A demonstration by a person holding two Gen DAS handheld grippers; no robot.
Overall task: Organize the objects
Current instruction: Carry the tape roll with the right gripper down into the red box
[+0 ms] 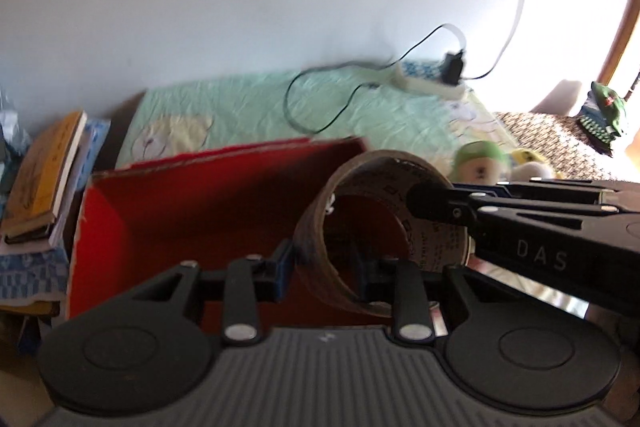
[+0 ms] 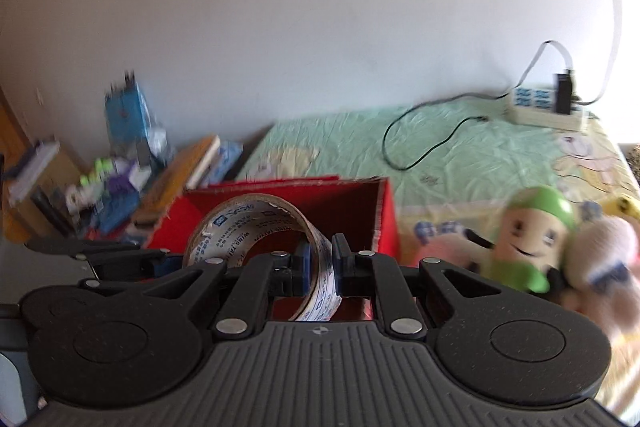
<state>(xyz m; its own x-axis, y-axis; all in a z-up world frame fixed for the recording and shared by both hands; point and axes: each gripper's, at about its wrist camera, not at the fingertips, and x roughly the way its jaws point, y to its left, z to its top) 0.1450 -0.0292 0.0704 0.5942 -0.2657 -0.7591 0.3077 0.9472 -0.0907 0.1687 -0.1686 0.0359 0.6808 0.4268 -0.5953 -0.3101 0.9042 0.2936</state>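
Both grippers pinch one tape roll point(image 1: 384, 227) above the red box point(image 1: 168, 211). Left gripper point(image 1: 324, 267) has its jaws closed on the roll's near wall; right gripper point(image 2: 322, 263) clamps the opp. wall, reaching in from the right in left wrist view. Box open on top, bare inside. Behind: green sheet point(image 2: 460, 147) w/ power strip point(image 2: 544, 115), plush toy point(image 2: 528, 239) right, book pile point(image 1: 44, 179) left, white wall point(image 1: 240, 7)

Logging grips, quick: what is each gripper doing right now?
Left gripper: shut on the brown packing tape roll.
Right gripper: shut on the same roll's wall.
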